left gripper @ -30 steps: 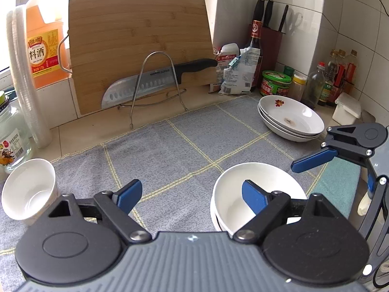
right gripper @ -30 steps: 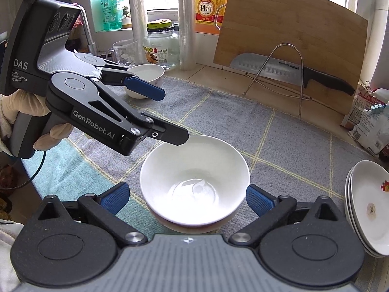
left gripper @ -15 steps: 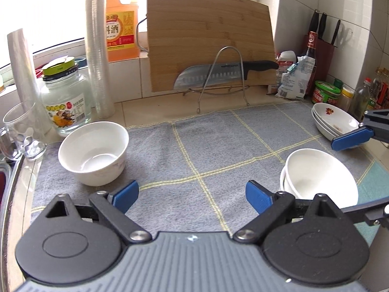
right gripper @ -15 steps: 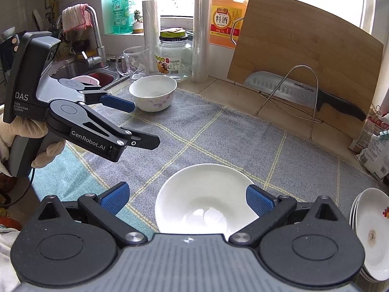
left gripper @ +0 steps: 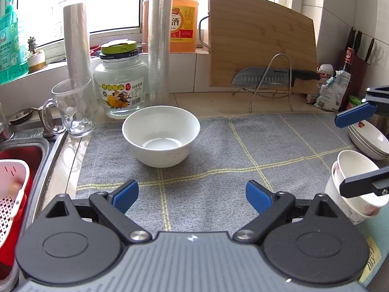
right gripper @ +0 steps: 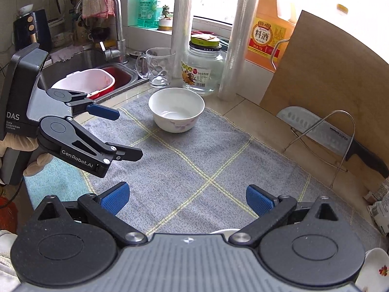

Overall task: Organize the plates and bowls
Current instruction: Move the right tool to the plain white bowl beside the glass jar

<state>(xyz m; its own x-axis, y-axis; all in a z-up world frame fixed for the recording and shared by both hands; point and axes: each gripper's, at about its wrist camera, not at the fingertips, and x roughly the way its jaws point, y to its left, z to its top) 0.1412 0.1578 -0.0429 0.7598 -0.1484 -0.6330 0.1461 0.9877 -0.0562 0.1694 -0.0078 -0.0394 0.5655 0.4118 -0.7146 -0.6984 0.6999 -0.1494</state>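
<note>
Left gripper [left gripper: 192, 193]: fingers spread wide, nothing between them; its jaws have just been opening; it points at the lone white bowl [left gripper: 161, 135].
Right gripper [right gripper: 187, 199]: fingers spread, only cloth between the pads.
Lone bowl: upright on the grey checked mat [left gripper: 218, 150], near the mat's far left corner, well apart from both grippers.
Open room: the whole middle of the mat lies bare between the grippers and the bowl.
Edges: the mat's left edge runs just beside the sink [left gripper: 26, 150]; its far edge meets bare counter.
Behind the bowl: a glass mug [left gripper: 73, 108], a labelled jar [left gripper: 120, 90] and a tall plastic-wrap roll [left gripper: 159, 43] stand close, apart from it.
Far right: a cutting board [left gripper: 261, 39] leans on the wall with a cleaver [left gripper: 265, 77] in a wire rack.
Left view only: stacked bowls [left gripper: 352, 185] at the mat's right edge, partly behind the right gripper's finger, and stacked plates [left gripper: 369, 141] beyond.
Right view only: faucet [right gripper: 116, 24], a gloved hand [right gripper: 22, 150] holding the left gripper, floral print on the lone bowl.
</note>
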